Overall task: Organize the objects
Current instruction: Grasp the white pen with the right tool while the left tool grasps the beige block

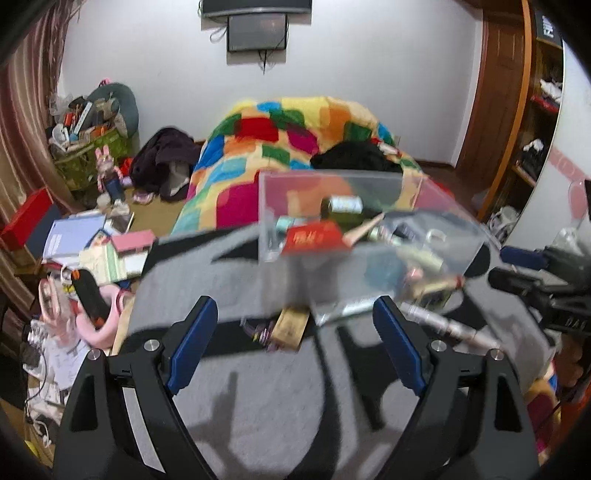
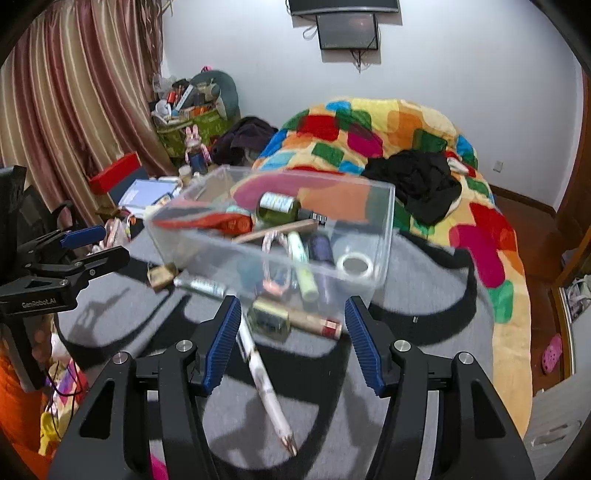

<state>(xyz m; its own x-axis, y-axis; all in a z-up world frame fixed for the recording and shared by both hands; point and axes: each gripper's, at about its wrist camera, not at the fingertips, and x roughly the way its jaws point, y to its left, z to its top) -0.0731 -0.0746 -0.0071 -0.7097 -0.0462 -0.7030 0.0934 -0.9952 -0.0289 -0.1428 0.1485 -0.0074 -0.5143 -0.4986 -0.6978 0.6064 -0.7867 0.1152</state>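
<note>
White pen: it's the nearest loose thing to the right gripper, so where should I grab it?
Grip the white pen mid-barrel, coming from above. It lies flat on the grey cloth, apart from other things, pointing toward the open right gripper.

Beyond your work surface you have a patchwork blanket (image 2: pixel 369 129) in bright colours, with a black garment (image 2: pixel 417 181) lying on it. A striped curtain (image 2: pixel 74 92) hangs at the left, and a screen (image 2: pixel 349 31) is mounted on the white wall. A pink slipper (image 2: pixel 552 352) lies on the wooden floor at the right.
</note>
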